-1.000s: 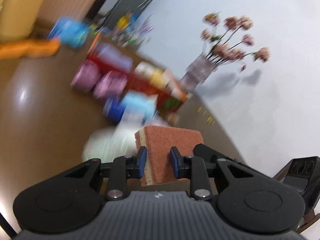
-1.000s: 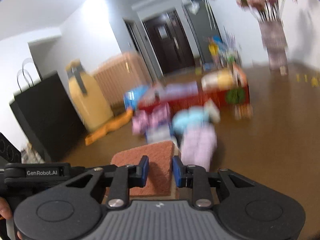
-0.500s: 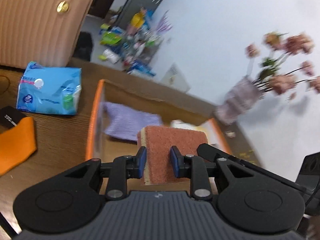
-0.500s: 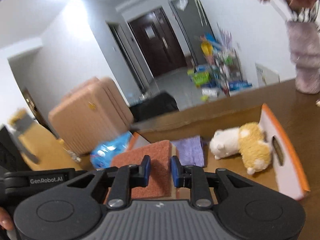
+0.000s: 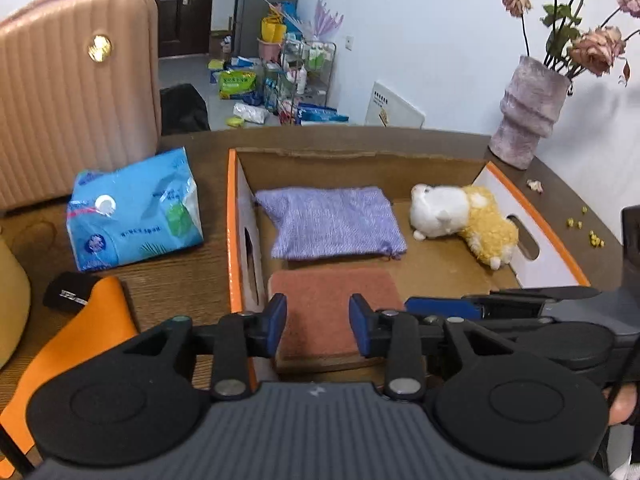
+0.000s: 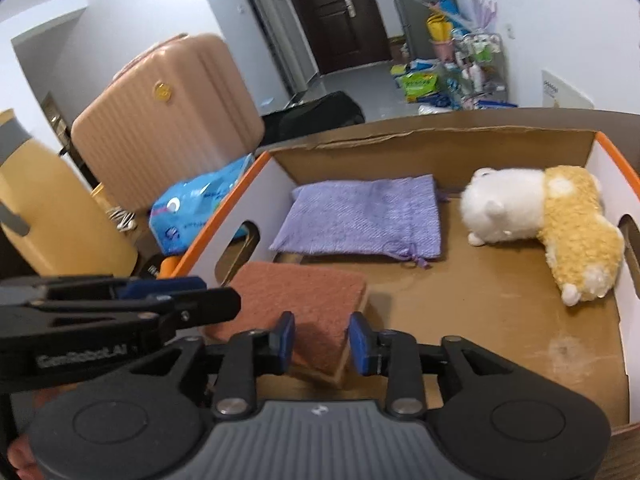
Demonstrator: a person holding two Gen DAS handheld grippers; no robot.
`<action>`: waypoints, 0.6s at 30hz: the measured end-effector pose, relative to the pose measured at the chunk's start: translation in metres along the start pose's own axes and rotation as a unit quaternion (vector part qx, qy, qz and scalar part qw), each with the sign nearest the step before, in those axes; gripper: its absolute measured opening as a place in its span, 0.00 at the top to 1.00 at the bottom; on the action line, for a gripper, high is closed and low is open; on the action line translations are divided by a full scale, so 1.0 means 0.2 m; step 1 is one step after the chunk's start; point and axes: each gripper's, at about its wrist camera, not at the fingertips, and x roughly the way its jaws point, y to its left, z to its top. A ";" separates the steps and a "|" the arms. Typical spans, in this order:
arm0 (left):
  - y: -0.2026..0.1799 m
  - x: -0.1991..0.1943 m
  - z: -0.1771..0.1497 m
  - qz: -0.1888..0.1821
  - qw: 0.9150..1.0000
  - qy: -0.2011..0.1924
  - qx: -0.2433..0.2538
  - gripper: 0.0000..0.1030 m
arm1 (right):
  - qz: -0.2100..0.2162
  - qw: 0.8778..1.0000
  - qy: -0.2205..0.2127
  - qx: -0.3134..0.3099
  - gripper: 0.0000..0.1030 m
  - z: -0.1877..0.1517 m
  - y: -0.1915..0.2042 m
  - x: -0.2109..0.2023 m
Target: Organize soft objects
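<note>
Right wrist view: left hand-held gripper (image 6: 192, 292) reads "GenRobot.AI".

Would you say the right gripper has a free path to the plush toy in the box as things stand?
Probably yes: the plush toy lies uncovered at the far right of the open box, bare floor before it. The right gripper, jaws opening, straddles the sponge.

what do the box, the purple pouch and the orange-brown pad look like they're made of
Box: corrugated cardboard, judging by the raw brown inside and ragged far edge; outside printed white with orange trim, matte.
Purple pouch: woven fabric, coarse visible weave, with a drawstring knot at one corner.
Orange-brown pad: a sponge, apparently; fuzzy scouring-type top over a pale yellow foam layer seen in the right wrist view.
</note>
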 end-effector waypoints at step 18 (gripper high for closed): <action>-0.29 -0.82 -0.02 0.022 0.993 -0.116 0.024 0.31 | -0.115 0.978 -0.163 -0.064 0.43 -0.08 -0.10 -1.25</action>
